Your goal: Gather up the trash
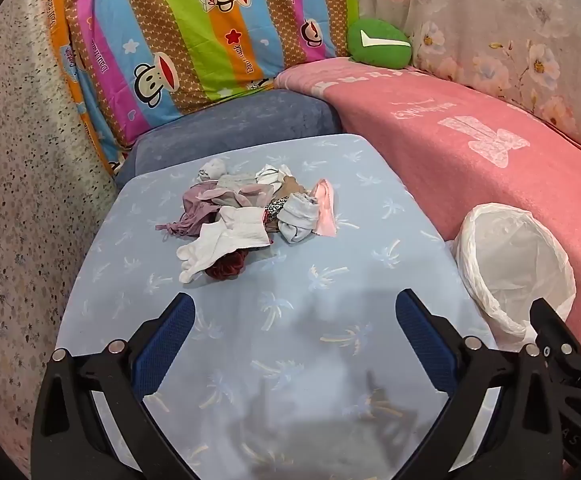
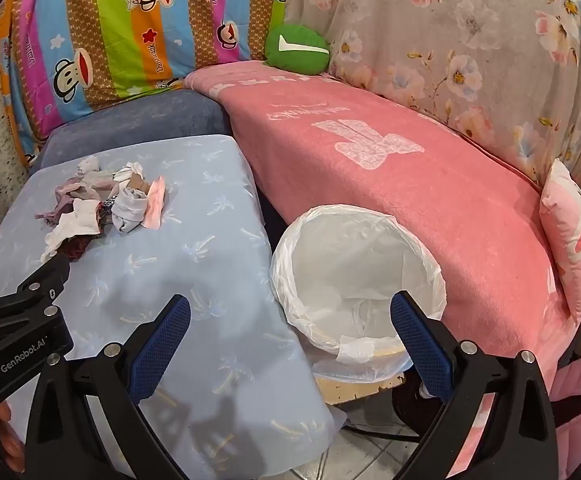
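Note:
A heap of socks and cloth scraps (image 1: 246,214) lies toward the far side of a light blue table with a palm print (image 1: 290,340); the right wrist view shows the same heap (image 2: 106,208) at the left. A bin lined with a white plastic bag (image 2: 354,280) stands to the right of the table, also seen at the right edge of the left wrist view as the bin (image 1: 518,276). My left gripper (image 1: 294,308) hangs open over the near part of the table, short of the heap, with nothing between its fingers. My right gripper (image 2: 290,308) is open above the near rim of the bin and holds nothing.
A sofa under a pink blanket (image 2: 410,168) runs behind and right of the bin. A blue cushion (image 1: 234,128), a striped cartoon quilt (image 1: 194,28), a green round pillow (image 1: 378,44) and a floral cover (image 2: 470,40) lie beyond. A pink pillow (image 2: 570,232) leans at the right.

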The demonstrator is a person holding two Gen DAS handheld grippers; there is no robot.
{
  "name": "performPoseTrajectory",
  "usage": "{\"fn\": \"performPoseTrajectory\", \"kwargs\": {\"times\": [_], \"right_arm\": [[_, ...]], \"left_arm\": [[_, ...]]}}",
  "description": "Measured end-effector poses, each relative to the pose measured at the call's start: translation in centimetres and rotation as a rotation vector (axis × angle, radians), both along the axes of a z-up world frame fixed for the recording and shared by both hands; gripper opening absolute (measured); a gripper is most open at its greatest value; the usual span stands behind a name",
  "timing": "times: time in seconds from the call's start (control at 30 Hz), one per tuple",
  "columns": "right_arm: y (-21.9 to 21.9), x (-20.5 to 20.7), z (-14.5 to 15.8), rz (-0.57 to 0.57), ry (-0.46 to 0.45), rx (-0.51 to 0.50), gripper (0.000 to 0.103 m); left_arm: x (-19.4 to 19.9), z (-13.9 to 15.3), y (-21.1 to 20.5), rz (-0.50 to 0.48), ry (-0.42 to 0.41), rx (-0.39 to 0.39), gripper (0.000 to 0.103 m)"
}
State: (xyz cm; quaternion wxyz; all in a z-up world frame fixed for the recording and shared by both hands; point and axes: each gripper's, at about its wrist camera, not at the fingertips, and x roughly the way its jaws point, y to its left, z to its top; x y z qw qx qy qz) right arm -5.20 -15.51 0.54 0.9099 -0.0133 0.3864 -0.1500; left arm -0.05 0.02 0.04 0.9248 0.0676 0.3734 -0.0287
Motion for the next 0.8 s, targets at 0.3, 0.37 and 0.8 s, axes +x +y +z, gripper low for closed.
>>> {"fn": "performPoseTrajectory", "kwargs": {"times": [0.3, 0.37, 0.8], "right_arm": [[-0.06, 0.03, 0.10, 0.000, -0.005, 0.007, 0.098], [0.05, 0.04, 0.06, -0.002, -0.004, 0.007, 0.098], [-0.45, 0.05, 0.79, -0.009, -0.011, 0.000, 0.098]], "left_arm": [[0.26, -0.12, -0.13, 0.003, 0.009, -0.004, 0.096], [0.11, -0.19, -0.07, 0.004, 0.010, -0.001, 0.096], [0.14, 0.39, -0.05, 0.001, 0.005, 0.003, 0.096]]}}
